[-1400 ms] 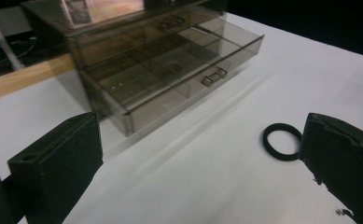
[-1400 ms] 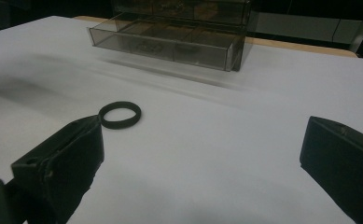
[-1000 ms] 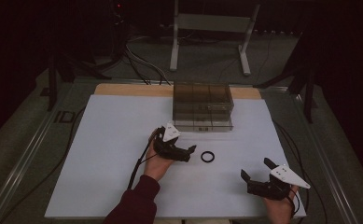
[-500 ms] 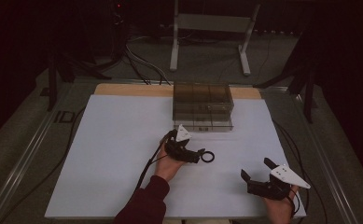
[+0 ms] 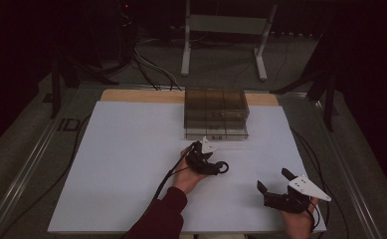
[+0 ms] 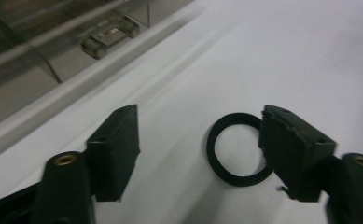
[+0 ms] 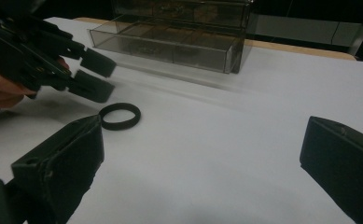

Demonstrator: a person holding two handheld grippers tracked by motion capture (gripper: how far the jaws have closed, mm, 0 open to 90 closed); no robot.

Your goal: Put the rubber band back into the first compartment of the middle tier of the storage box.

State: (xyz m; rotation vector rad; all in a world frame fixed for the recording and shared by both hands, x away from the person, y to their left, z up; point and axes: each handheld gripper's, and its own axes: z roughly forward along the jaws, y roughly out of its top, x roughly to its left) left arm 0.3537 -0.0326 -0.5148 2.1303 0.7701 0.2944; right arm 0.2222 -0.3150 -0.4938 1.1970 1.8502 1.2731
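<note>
White table sheet [image 5: 131, 164] over a wooden board; dark room beyond, metal stand on the floor. One black ring [image 6: 237, 149], lying flat near the centre. One smoky clear drawer organizer [image 5: 215, 114], contents unclear. Left gripper [image 5: 216, 166] spread wide, one jaw at the ring's rim. Right gripper [image 5: 275, 185] wide, empty, near right.

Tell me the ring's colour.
Black, plain; the ring shows best in the left gripper view.

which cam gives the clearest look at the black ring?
Left gripper view: the black ring lies large and flat on the table, beside one jaw. Right gripper view shows it smaller; in the high view it is tiny.
</note>
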